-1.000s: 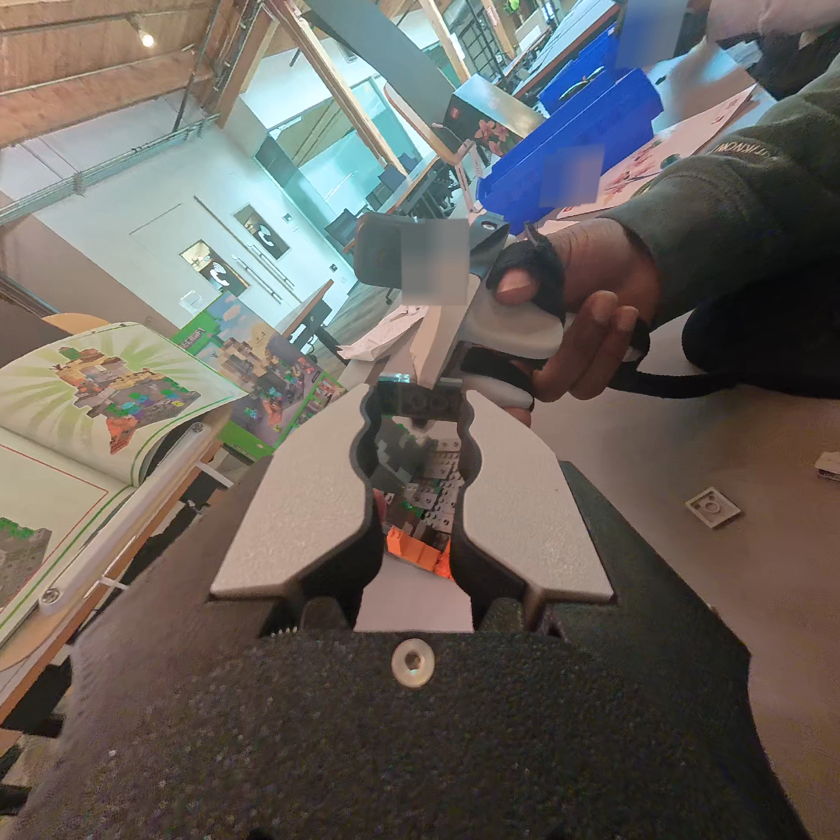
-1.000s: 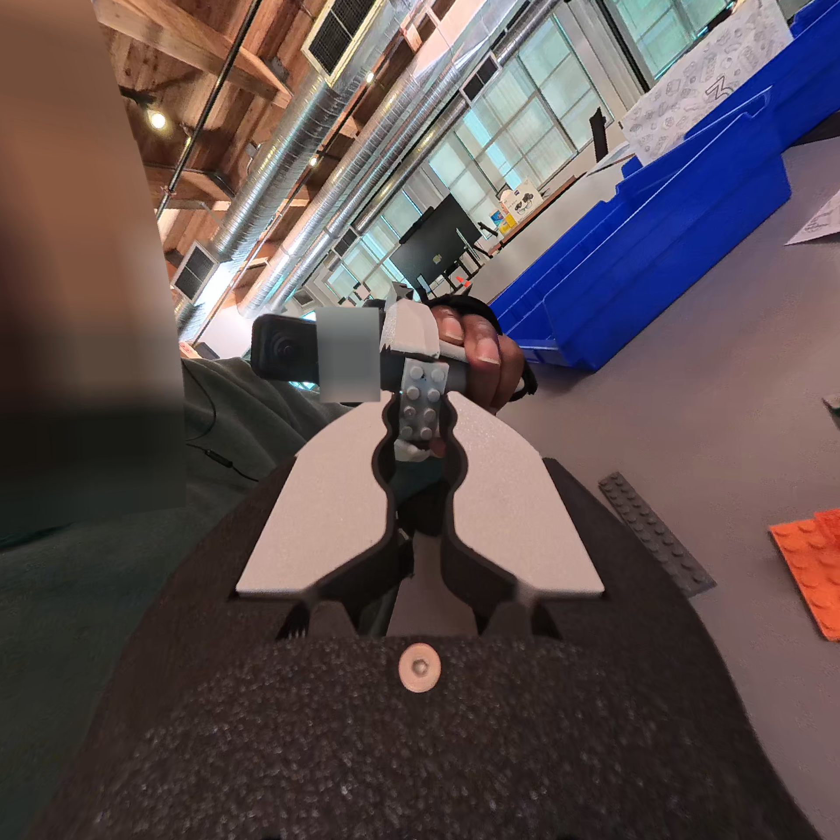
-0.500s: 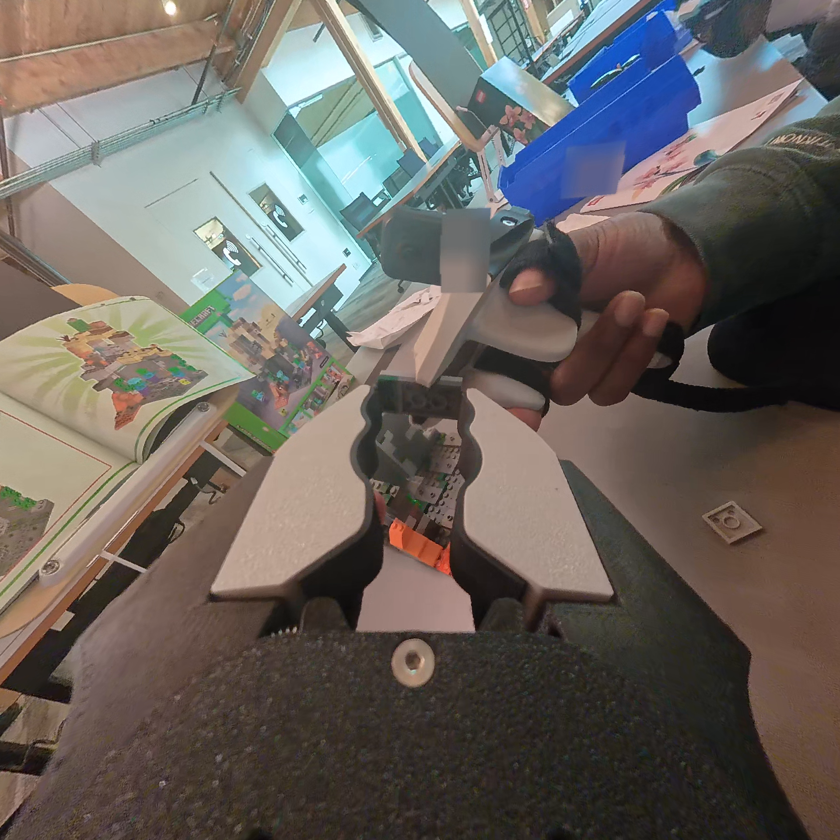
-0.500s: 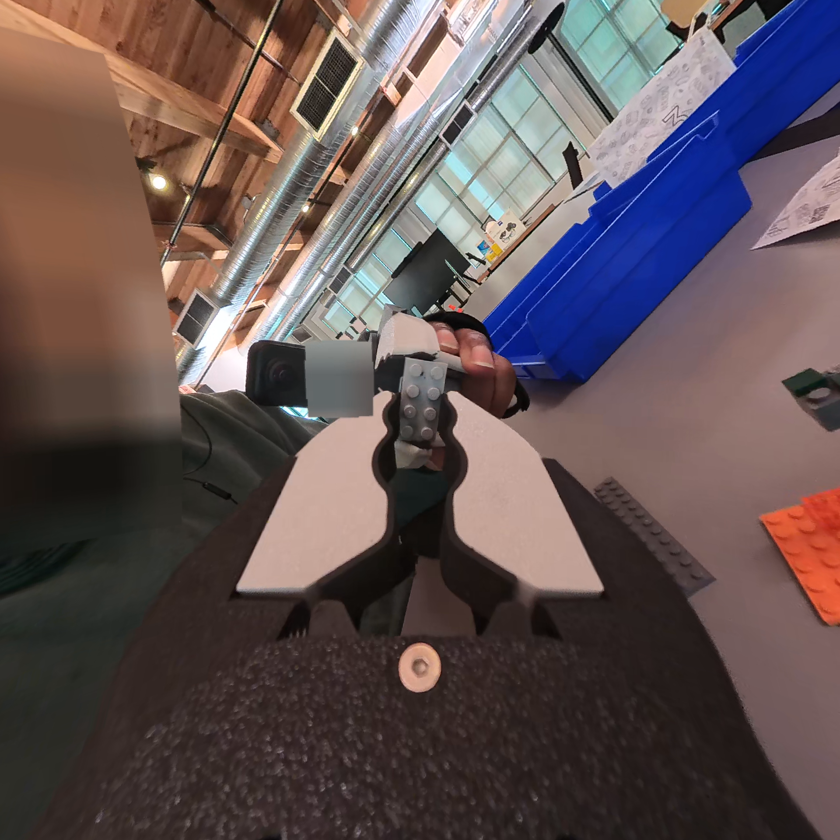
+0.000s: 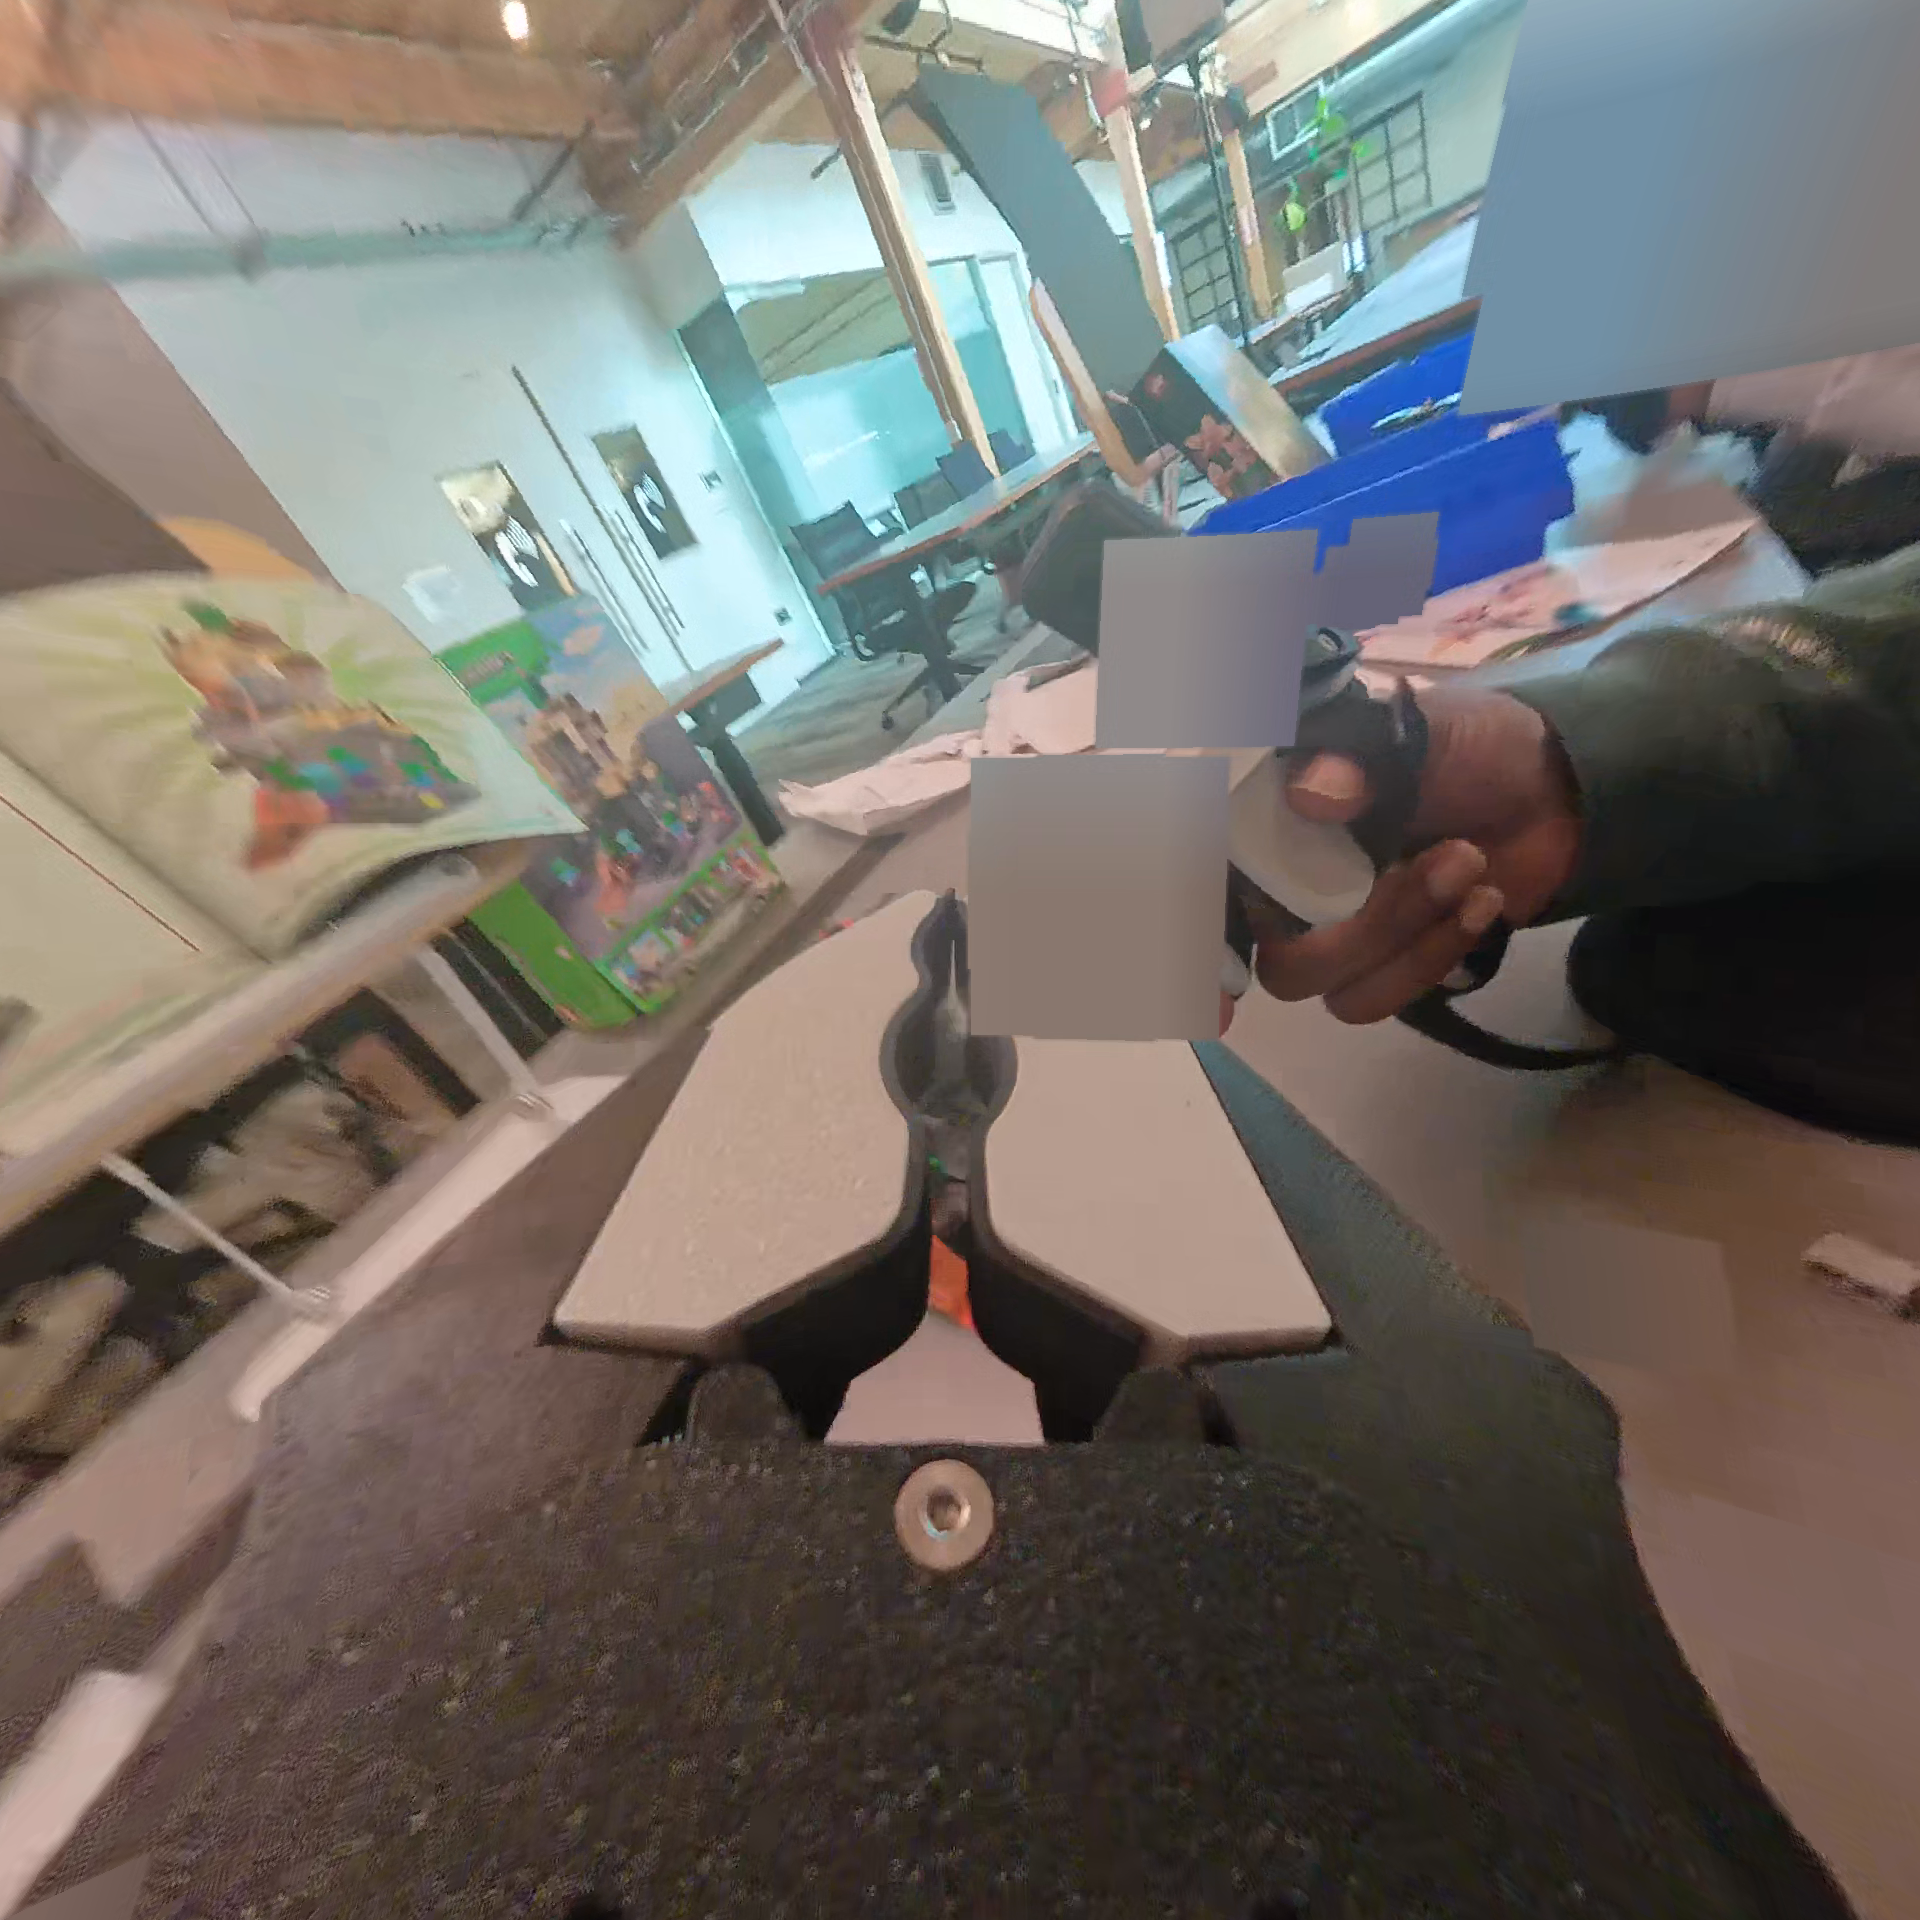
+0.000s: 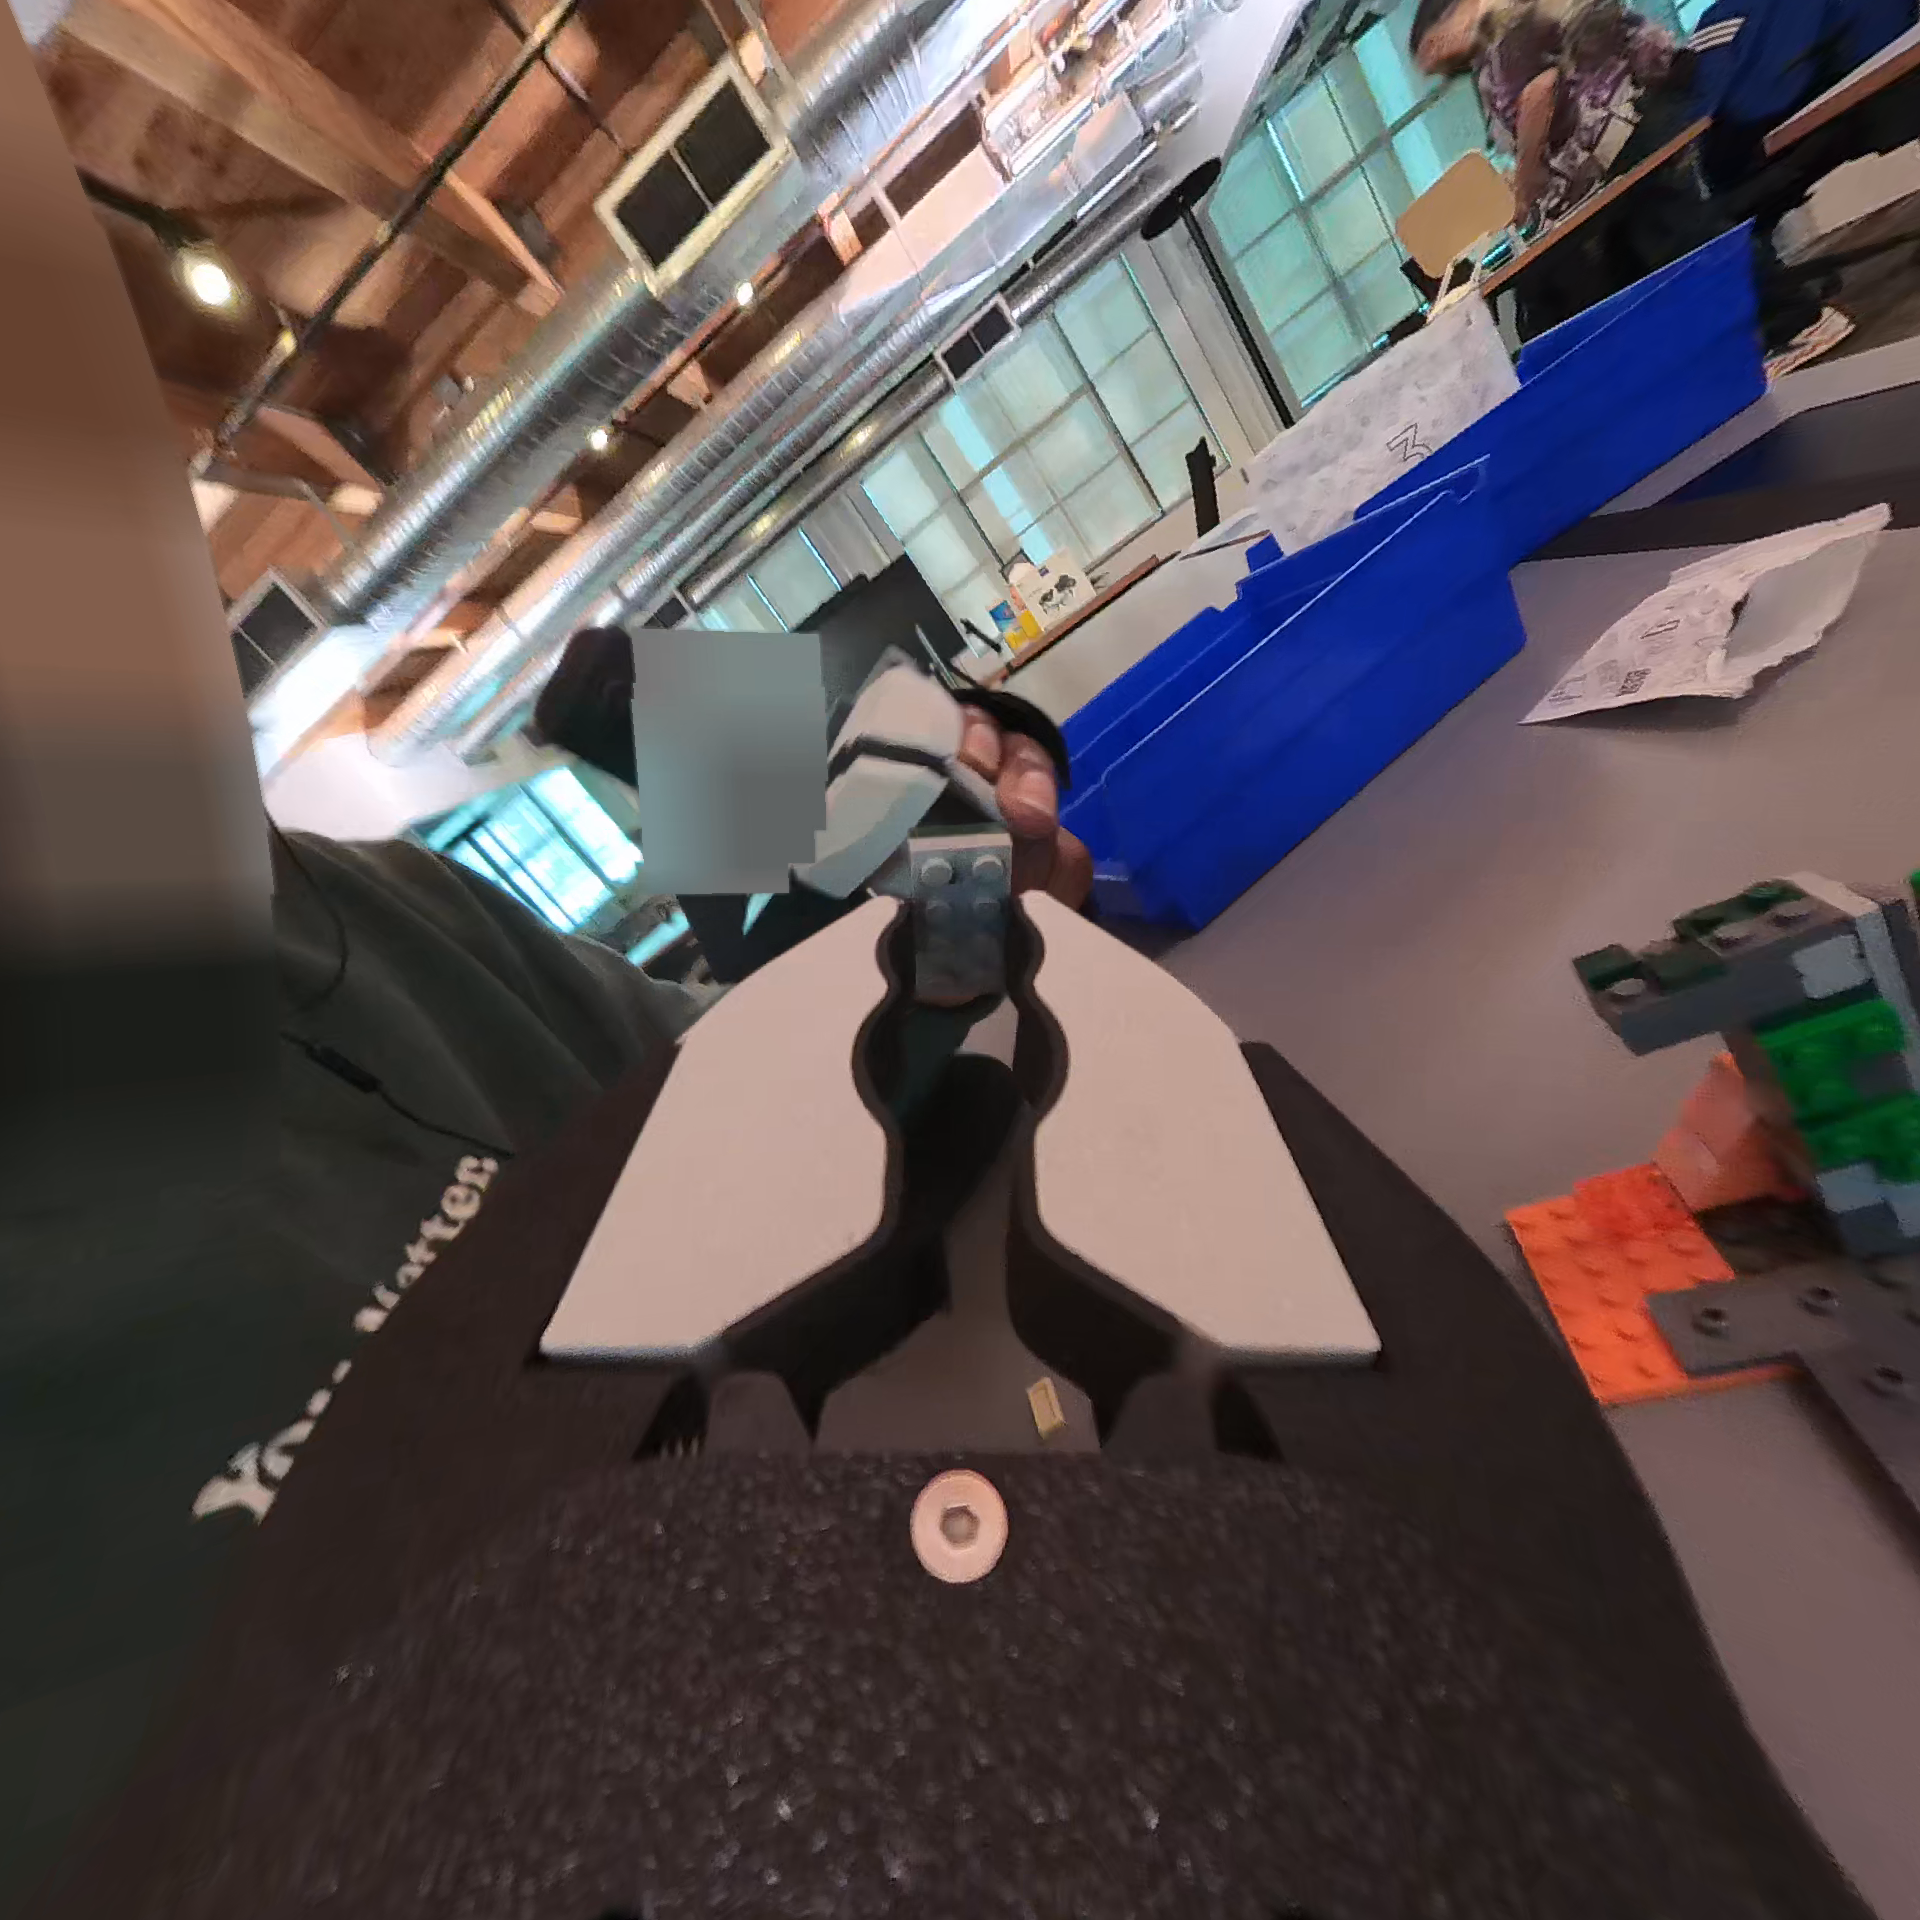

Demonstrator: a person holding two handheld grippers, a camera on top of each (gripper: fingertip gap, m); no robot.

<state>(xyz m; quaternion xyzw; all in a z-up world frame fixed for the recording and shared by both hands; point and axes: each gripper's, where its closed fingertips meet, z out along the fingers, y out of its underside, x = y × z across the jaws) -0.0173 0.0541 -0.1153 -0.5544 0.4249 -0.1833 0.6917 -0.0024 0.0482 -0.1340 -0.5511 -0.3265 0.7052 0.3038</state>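
In the left wrist view my left gripper (image 5: 951, 935) is shut, its fingers closed to a thin slit with no brick showing between them; a blurred patch hides the right fingertip. The hand (image 5: 1434, 852) holding the other gripper is just beyond it to the right. In the right wrist view my right gripper (image 6: 958, 935) is shut on a light grey studded brick (image 6: 961, 883), which stands up out of the fingertips. The left gripper's white handle (image 6: 894, 769) and the hand on it (image 6: 1023, 800) sit right behind that brick.
A brick model (image 6: 1818, 1091) stands on an orange plate (image 6: 1621, 1268) beside a dark grey plate (image 6: 1818, 1340) at the right. Blue bins (image 6: 1351, 675) and a paper sheet (image 6: 1714, 623) lie farther back. An open booklet (image 5: 208, 748), a printed box (image 5: 644, 831) and a small loose piece (image 5: 1860, 1262) show in the left wrist view. The grippers are tip to tip, or close to it. The orange plate (image 6: 1621, 1268) lies around 15 cm away from my right fingertips.
My left fingers held a dark brick across their tips; now they have closed fully and that brick no longer shows between them. The right gripper keeps its grey brick and has swung towards the model.
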